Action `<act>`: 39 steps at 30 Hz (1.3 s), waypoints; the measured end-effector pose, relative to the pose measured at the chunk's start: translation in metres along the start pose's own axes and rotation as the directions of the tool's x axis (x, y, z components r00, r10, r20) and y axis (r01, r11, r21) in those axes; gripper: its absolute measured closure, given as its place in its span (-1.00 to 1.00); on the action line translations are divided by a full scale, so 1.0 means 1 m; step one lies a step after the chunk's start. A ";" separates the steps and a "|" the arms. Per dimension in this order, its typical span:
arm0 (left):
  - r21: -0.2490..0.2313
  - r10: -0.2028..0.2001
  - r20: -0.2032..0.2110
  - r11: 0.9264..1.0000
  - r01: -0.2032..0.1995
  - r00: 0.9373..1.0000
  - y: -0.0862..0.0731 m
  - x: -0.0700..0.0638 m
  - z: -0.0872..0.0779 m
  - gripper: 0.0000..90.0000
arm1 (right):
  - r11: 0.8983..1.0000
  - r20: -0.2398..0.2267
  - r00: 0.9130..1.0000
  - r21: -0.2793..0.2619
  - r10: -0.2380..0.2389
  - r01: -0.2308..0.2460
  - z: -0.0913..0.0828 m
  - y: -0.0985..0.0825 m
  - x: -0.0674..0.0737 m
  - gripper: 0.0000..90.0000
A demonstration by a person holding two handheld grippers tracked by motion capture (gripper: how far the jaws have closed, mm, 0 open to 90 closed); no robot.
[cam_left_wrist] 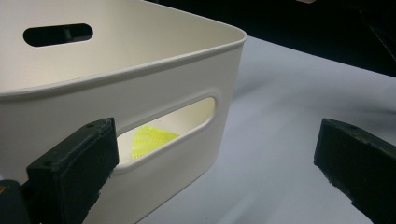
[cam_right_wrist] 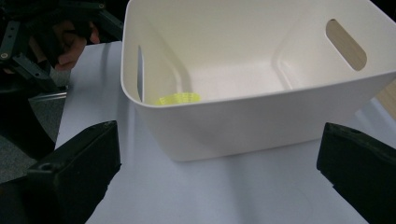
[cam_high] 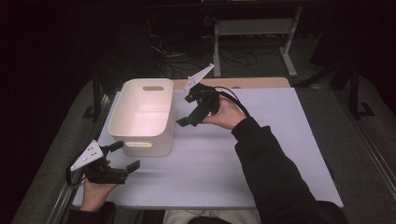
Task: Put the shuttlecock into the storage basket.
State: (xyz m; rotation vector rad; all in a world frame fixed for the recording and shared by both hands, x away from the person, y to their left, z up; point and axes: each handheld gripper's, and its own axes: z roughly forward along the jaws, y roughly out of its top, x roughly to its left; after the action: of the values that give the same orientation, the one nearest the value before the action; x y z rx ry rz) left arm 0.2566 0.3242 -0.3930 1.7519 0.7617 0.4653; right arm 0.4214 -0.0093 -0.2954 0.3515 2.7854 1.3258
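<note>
Both grippers, left (cam_high: 125,156) and right (cam_high: 187,110), sit wide open beside the white bin (cam_high: 140,122), yellow mesh thing (cam_right_wrist: 178,98) inside.

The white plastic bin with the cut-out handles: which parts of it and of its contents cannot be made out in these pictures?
- Yellow ribbed object: left gripper view, seen through the handle slot; the white plastic bin wall hides the rest.
- Same object: right gripper view, the near rim covers its lower part; what it is stays unclear.
- Bin floor: high view, washed out by glare.
</note>
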 end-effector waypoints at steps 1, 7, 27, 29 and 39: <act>0.000 0.000 0.000 1.000 0.000 1.000 0.000 0.000 0.000 -1.00 | 1.000 0.006 1.000 -0.003 0.004 -0.004 -0.002 -0.005 -0.001 -1.00; 0.001 0.000 0.000 1.000 0.000 1.000 0.000 0.000 0.000 -1.00 | 1.000 0.013 1.000 -0.009 0.020 -0.020 -0.007 -0.012 -0.001 -1.00; 0.002 0.000 -0.003 1.000 0.000 1.000 0.000 0.000 0.000 -1.00 | 0.999 0.033 0.999 -0.026 0.026 -0.025 -0.020 -0.038 0.007 -1.00; 0.001 0.001 -0.004 1.000 -0.001 1.000 0.000 0.000 0.000 -1.00 | 0.999 0.033 0.999 -0.032 0.025 -0.024 -0.021 -0.040 0.007 -1.00; 0.002 0.000 -0.005 1.000 0.000 1.000 0.000 0.000 0.000 -1.00 | 0.998 0.041 0.998 -0.049 0.044 -0.042 -0.029 -0.054 0.009 -1.00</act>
State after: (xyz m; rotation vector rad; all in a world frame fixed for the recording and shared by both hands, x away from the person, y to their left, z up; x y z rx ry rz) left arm 0.2564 0.3243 -0.3932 1.7534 0.7666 0.4690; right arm 0.3991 -0.0625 -0.3174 0.4347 2.7216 1.3744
